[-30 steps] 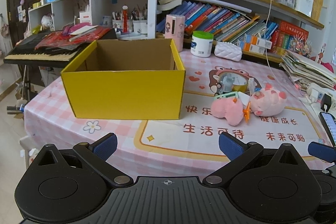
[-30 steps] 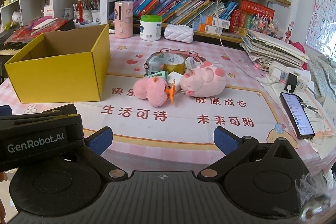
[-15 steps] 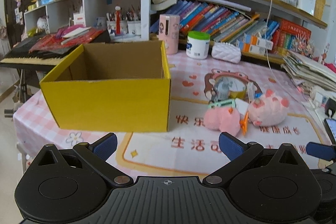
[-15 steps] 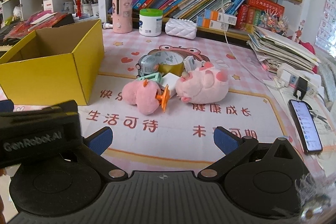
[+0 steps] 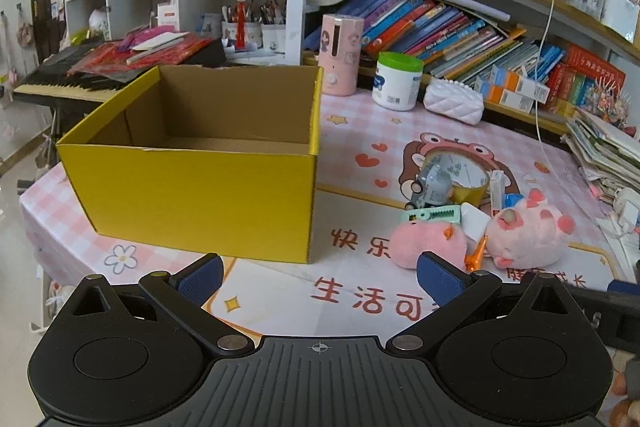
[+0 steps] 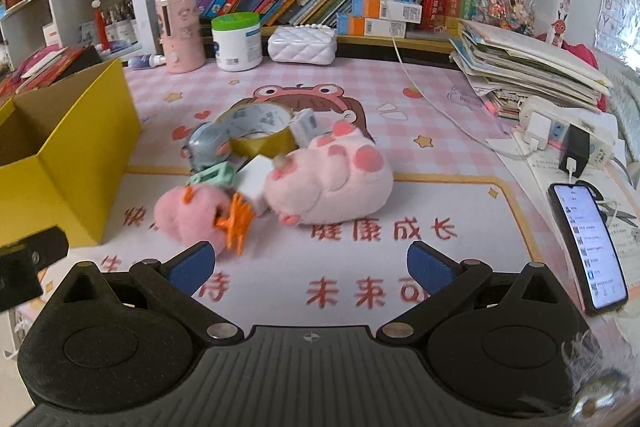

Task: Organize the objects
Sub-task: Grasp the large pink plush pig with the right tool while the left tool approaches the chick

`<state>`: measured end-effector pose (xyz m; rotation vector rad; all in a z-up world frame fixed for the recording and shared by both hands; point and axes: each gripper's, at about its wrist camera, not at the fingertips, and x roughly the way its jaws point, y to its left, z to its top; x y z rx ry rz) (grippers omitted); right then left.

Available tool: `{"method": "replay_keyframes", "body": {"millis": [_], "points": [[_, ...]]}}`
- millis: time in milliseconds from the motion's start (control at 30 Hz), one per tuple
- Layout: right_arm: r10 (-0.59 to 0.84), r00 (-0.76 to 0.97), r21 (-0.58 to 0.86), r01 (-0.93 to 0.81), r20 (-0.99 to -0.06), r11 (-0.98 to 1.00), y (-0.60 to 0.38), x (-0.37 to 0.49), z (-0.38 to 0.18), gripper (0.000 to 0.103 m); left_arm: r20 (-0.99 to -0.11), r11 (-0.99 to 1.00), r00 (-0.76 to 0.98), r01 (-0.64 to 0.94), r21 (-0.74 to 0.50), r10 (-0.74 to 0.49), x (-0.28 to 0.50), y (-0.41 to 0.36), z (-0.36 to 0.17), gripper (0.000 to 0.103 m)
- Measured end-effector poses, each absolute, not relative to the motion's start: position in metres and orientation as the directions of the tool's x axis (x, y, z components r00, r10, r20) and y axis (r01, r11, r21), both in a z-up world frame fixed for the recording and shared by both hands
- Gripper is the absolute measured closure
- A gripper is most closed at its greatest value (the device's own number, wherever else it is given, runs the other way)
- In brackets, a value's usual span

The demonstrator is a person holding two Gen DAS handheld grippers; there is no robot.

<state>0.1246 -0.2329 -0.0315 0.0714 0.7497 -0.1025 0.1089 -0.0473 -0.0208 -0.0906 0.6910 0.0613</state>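
Note:
An empty yellow cardboard box [image 5: 192, 195] stands open on the pink tablecloth; its corner shows in the right wrist view [image 6: 80, 163]. Right of it lies a pile: a big pink plush [image 6: 332, 183], a smaller pink plush [image 6: 192, 215], an orange hair claw [image 6: 236, 223], a mint clip [image 6: 212, 177], a grey toy car [image 6: 206, 145], a tape roll [image 6: 260, 131] and small white boxes. The pile also shows in the left wrist view [image 5: 472, 223]. My left gripper [image 5: 318, 279] is open and empty before the box. My right gripper [image 6: 310, 265] is open and empty, just short of the pile.
A phone [image 6: 588, 243] lies at the table's right edge by a power strip [image 6: 560, 131] and a paper stack [image 6: 528, 67]. A white jar [image 6: 236, 43], pink canister [image 6: 178, 31] and white pouch [image 6: 302, 43] stand at the back under bookshelves. A keyboard [image 5: 80, 75] sits far left.
Both grippers have moved forward toward the table. The right one has closed in on the pile; the box and pile loom larger in the left view. Both stay open.

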Motion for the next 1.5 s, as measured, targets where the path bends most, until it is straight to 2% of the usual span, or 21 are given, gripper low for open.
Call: {"method": "replay_keyframes", "body": {"millis": [867,1167,1500], "points": [[0.076,0.687,0.106,0.002,-0.723,0.994,-0.280,0.244,-0.077,0.001,-0.658,0.972,0.741,-0.228,-0.059,0.134,0.127,-0.071,-0.026,0.000],[0.137,0.683,0.076,-0.119,-0.718,0.990,-0.289,0.230,-0.071,0.013,-0.671,0.985,0.737,-0.163,-0.059,0.082,0.145,-0.101,-0.032,0.000],[0.111,0.778,0.098,-0.064,-0.618,0.993,-0.320,0.201,-0.034,0.012,-0.696,0.994,0.718,-0.080,-0.074,0.006,0.172,-0.132,-0.050,0.002]]}}
